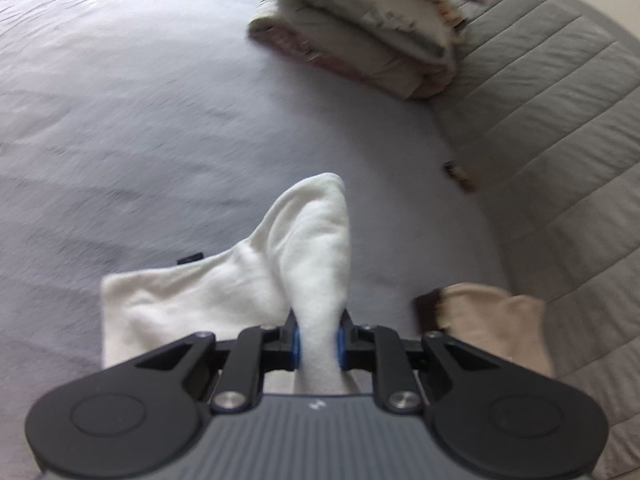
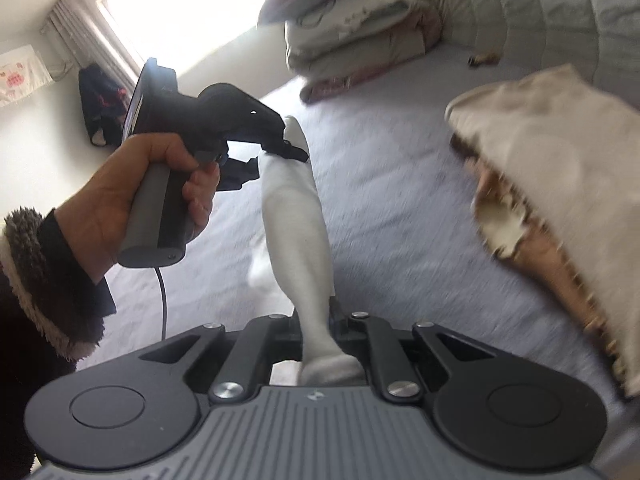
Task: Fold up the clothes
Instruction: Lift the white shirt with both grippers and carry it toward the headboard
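Note:
A white garment (image 1: pixel 192 300) hangs lifted above the pale lavender bed sheet (image 1: pixel 140 128). My left gripper (image 1: pixel 318 348) is shut on a bunched part of it, the cloth squeezed between the blue pads (image 1: pixel 296 346). In the right wrist view the same white garment (image 2: pixel 296 232) is stretched into a taut band between both grippers. My right gripper (image 2: pixel 316 340) is shut on its near end. At the far end the left gripper (image 2: pixel 276 156), held in a person's hand (image 2: pixel 120 196), grips the cloth. The garment's lower part is hidden behind the gripper bodies.
A beige garment (image 2: pixel 560 168) with a brown lining lies on the bed to the right, also visible as beige cloth (image 1: pixel 496 320). Folded quilts (image 1: pixel 360 40) and a pillow are stacked at the bed's far side. Grey quilted padding (image 1: pixel 560 140) borders the right. A window (image 2: pixel 180 8) is far left.

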Demonstrator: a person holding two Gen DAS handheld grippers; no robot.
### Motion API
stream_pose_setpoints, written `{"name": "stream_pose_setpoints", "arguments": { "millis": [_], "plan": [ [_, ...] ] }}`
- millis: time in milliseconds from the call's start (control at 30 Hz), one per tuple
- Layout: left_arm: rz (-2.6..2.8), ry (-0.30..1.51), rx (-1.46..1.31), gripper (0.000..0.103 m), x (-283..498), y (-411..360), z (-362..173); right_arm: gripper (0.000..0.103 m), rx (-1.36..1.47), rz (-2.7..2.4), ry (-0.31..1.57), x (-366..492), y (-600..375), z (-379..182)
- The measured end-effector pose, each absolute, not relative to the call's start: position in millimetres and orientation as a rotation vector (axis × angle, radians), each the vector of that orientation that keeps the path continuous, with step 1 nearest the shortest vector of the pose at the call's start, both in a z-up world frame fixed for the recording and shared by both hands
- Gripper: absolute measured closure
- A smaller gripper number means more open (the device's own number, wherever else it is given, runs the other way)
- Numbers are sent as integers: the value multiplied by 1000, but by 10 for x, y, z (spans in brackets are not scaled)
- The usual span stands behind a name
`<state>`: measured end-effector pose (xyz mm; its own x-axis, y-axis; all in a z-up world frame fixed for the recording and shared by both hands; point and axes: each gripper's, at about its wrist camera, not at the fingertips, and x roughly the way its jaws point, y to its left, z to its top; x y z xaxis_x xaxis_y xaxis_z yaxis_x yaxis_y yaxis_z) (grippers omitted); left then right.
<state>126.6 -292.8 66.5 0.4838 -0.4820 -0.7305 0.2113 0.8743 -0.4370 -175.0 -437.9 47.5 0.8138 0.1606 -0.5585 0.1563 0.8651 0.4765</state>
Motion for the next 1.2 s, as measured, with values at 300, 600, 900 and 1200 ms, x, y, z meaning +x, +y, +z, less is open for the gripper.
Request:
{"name": "stream_pose_setpoints", "arguments": {
  "millis": [300, 600, 900, 1200],
  "plan": [
    [-563, 890, -370, 87, 1100, -3321, 1075, 93, 508, -52, 520, -2015, -4706, 776],
    [-650, 873, -341, 87, 967, -3880, 1403, 93, 511, -106, 450, -2263, -5044, 1014],
    [-749, 904, -235, 86, 868, -4833, 1631, 93, 583, -202, 387, -2587, -5664, 1136],
    [-795, 985, -105, 85, 723, -5864, 1295, 93, 673, -347, 402, -2768, -6337, 745]
  ]
}}
